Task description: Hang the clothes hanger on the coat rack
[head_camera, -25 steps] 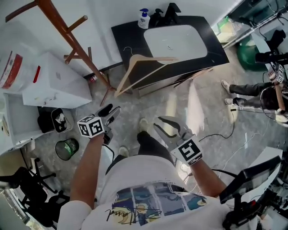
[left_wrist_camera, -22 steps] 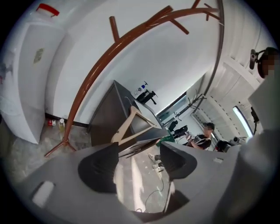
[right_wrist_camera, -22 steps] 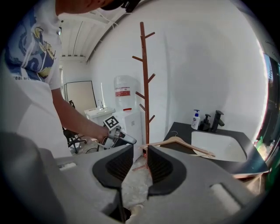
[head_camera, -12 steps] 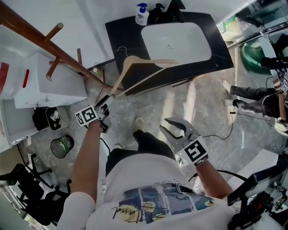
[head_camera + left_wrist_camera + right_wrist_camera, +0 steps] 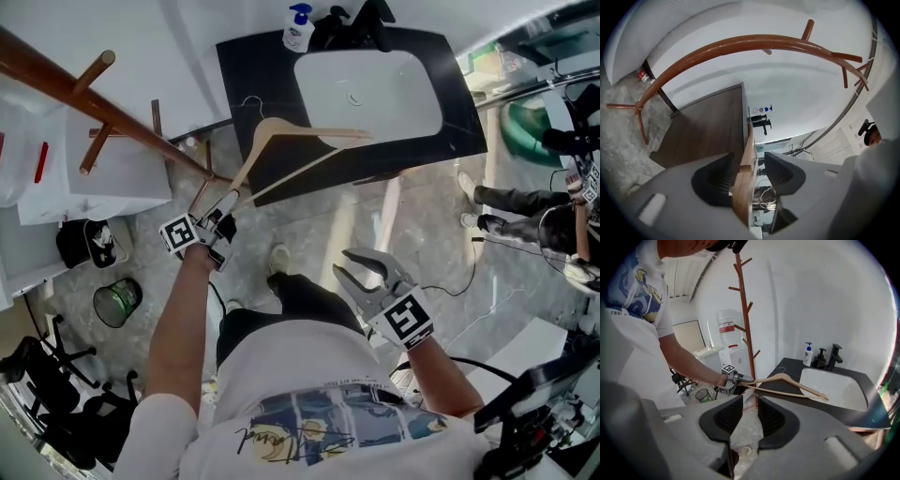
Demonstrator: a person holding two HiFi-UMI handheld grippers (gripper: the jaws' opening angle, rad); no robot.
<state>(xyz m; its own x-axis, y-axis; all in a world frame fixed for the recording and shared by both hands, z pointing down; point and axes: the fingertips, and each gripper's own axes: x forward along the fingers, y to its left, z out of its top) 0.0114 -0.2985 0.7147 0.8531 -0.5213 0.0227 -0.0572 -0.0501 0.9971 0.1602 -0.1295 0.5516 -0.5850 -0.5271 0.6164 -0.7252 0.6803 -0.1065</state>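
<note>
So the hanger [image 5: 743,183] isn't on the rack [image 5: 131,124] yet. It's lying tilted over the front left corner of the bench [image 5: 258,75], the black-topped one with the white sink [image 5: 370,89] set into it. The far tip sits by the sink's front rim, the wire hook is over the bare left part of the bench top, and the near tip pokes out past the corner over the floor.

The left gripper [image 5: 228,199] is right at that near tip, pointing roughly level. Its jaws are closing with the wooden arm of the hanger between them. In the left gripper view one pad looks right up against the wood, but there's a visible gap on the other side, so I wouldn't call it a clamp.

The right gripper [image 5: 342,262] hangs lower, out in front of the person and well away from the bench. Its jaws are apart with nothing in them. In the right gripper view you just see floor through the gap.

The rack is a brown wooden pole with pegs, standing on the floor just off the left edge of the bench, close to the left gripper but not touching the hanger. A soap bottle [image 5: 298,28] and a black faucet [image 5: 361,17] sit along the back edge of the bench.
</note>
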